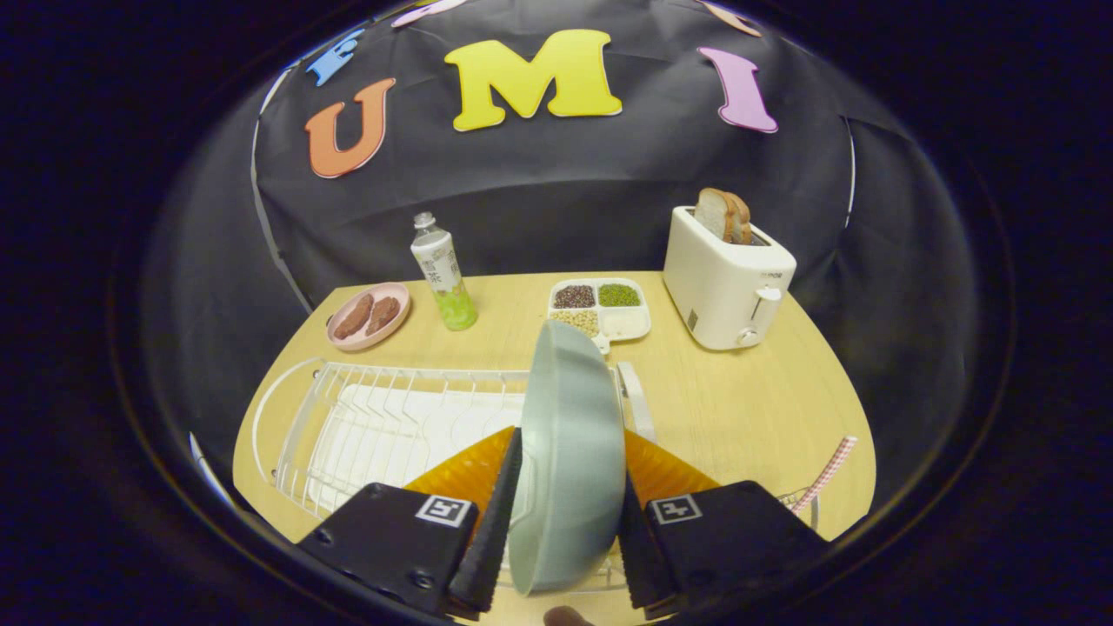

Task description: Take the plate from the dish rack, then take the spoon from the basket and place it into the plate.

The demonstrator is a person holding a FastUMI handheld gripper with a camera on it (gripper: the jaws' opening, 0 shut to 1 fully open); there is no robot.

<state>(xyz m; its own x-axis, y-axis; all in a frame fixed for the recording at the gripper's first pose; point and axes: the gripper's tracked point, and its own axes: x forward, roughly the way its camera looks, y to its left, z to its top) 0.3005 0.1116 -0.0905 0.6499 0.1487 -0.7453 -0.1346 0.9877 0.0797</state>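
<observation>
A pale grey-green plate (569,452) stands on edge between my fingers, over the right end of the white wire dish rack (383,426). My gripper (561,522) is shut on the plate, one finger pressing each face. Whether the plate's lower rim still rests in the rack is hidden by the fingers. Past my right finger, at the table's right front, a spoon handle with a pink checked pattern (826,474) sticks up from a wire basket (796,502), most of which is hidden.
On the wooden table (739,409) beyond the rack stand a pink plate with brown pieces (369,316), a bottle (443,274), a divided tray of beans (600,309) and a white toaster with bread (726,274). Bare table lies right of the rack.
</observation>
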